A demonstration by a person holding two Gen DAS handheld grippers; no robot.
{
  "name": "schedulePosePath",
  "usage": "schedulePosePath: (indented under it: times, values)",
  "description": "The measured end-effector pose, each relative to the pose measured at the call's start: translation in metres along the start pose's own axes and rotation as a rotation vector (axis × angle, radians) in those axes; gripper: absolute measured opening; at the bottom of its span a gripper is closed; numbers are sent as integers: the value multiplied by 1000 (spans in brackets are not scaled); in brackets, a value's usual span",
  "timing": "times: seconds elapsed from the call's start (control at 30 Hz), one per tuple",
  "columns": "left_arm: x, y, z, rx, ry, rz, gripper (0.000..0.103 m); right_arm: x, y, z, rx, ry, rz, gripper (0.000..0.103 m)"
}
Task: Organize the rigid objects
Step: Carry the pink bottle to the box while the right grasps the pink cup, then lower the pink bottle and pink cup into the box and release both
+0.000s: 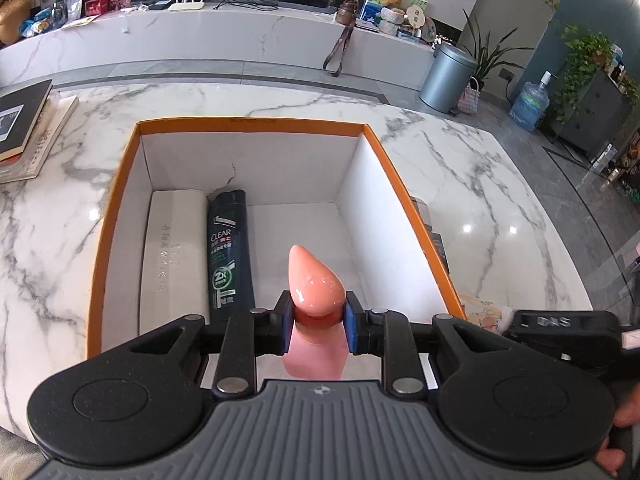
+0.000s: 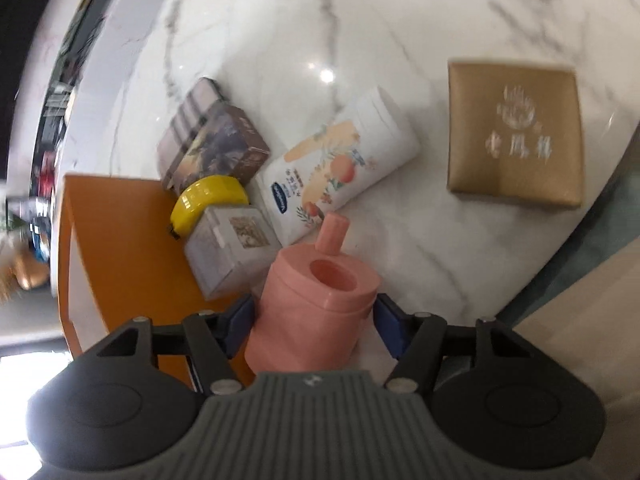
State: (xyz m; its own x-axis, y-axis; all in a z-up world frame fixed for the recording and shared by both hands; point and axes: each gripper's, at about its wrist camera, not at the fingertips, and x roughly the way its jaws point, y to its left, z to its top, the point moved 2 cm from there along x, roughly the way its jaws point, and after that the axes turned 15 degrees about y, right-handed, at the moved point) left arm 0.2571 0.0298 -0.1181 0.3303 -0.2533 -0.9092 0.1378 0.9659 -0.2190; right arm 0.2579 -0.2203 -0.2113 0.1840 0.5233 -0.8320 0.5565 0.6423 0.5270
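My left gripper is shut on a pink bottle just below its glossy peach teardrop cap. It holds the bottle above the right half of an orange-rimmed white box. A dark Clear shampoo bottle and a long white case lie side by side on the box's floor at the left. In the right wrist view, my right gripper is shut on a squat pink container with a round hole and a stub spout on its lid. Its blue pads sit against both sides.
Beside the orange box wall lie a grey carton, a yellow banana-shaped item, patterned tins and a white fruit-print tube. A gold box sits far right. Books lie at the marble table's left edge.
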Motion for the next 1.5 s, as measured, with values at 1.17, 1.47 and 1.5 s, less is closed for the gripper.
schedulePosePath:
  times: [1.17, 1.47, 1.5]
  values:
    - [56, 34, 97, 472, -19, -42, 28, 50, 204, 4, -1729, -143, -367, 66]
    - [63, 22, 95, 526, 28, 3, 32, 76, 213, 4, -1846, -148, -530, 59]
    - [63, 20, 93, 530, 23, 19, 32, 77, 215, 4, -1845, -140, -538, 59]
